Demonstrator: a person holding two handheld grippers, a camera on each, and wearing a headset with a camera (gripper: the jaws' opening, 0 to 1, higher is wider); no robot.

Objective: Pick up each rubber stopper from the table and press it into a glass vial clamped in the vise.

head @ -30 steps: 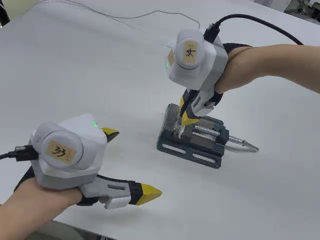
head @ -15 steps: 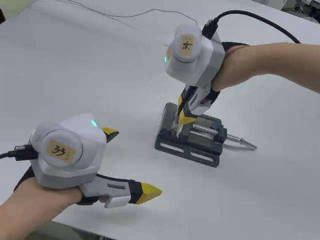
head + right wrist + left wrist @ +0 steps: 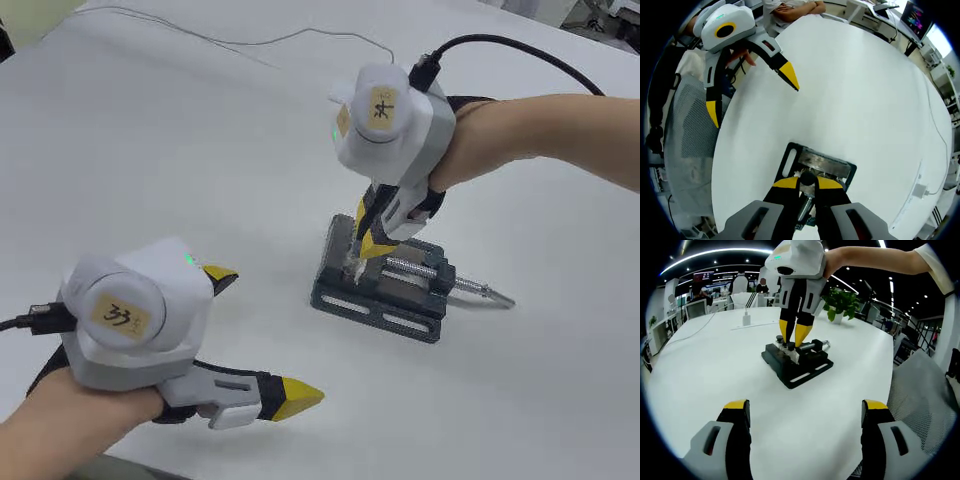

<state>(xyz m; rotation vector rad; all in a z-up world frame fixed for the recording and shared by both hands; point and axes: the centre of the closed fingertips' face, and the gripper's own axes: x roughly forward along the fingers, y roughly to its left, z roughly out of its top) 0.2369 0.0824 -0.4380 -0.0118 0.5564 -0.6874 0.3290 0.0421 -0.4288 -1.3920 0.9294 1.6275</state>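
A black vise [image 3: 380,290] stands on the white table [image 3: 150,150], also seen in the left gripper view [image 3: 797,365] and close below the right gripper's camera [image 3: 822,162]. My right gripper [image 3: 365,245] points down onto the vise's jaws, its yellow fingertips [image 3: 787,183] nearly together around a dark round rubber stopper [image 3: 808,177]. A clear glass vial [image 3: 352,263] shows faintly in the vise under the tips. My left gripper [image 3: 262,337] hovers open and empty near the table's front left, its fingers [image 3: 737,410] wide apart and aimed at the vise.
The vise's screw handle [image 3: 485,292] sticks out to the right. A thin white cable [image 3: 250,38] runs along the table's far side to a small white plug [image 3: 746,318]. A grey mesh chair [image 3: 920,390] stands past the table edge.
The right gripper has stayed over the vise, tilting slightly. The left gripper has barely moved. The camera shifted a little.
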